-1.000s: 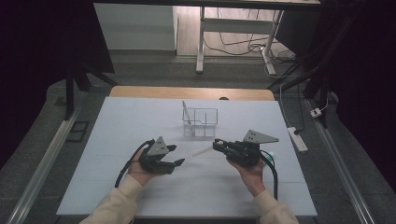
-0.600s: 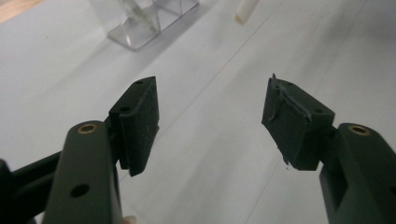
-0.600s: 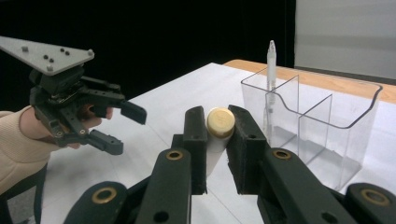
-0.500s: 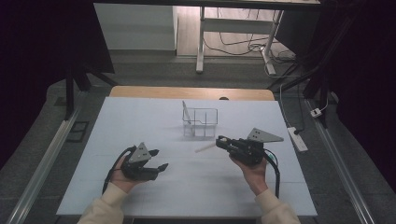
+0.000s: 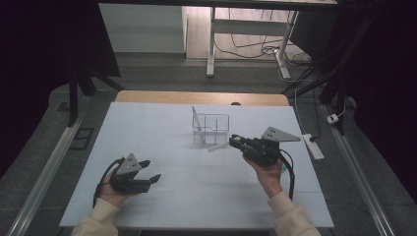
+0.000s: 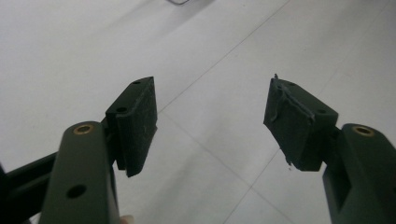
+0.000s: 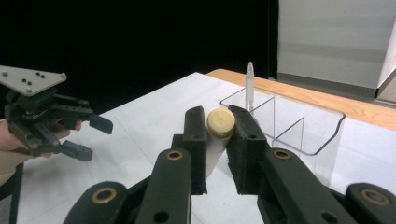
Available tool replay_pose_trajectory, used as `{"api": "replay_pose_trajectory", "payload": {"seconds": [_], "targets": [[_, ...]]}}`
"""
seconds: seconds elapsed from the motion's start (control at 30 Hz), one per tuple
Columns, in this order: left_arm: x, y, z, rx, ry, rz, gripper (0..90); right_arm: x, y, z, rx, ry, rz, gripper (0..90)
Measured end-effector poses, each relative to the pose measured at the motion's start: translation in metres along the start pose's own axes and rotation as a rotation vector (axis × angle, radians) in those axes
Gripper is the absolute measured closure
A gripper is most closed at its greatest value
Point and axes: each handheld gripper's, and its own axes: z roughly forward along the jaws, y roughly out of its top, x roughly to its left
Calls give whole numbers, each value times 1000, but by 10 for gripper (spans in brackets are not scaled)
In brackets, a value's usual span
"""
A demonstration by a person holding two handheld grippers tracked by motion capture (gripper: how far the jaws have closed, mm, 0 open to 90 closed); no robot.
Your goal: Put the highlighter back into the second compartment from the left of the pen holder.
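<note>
A clear holder (image 5: pixel 211 125) stands mid-table (image 5: pixel 162 128) with one pen (image 7: pixel 249 86) upright in it, just beyond our right gripper (image 5: pixel 235 141). Its jaws hide most of the white tube (image 7: pixel 218 128) they clamp. Our left gripper (image 5: pixel 151 170), well apart, has just been opening, nothing between its jaws.

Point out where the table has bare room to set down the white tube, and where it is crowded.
Bare sheet lies between the left claw and the right claw, which is shut on the white tube. The table's far left, left of the clear holder, is bare too. It is crowded only around that holder, where a pen stands upright.
</note>
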Motion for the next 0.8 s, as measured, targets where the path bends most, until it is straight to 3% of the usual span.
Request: {"api": "replay_pose_trajectory", "payload": {"seconds": [0.4,0.8], "targets": [[8,-8,-5,3,5,-28,338,-1,21,3,6,-32,-20,778],[10,-9,-5,4,3,-39,332,-10,42,12,18,-70,-41,778]]}}
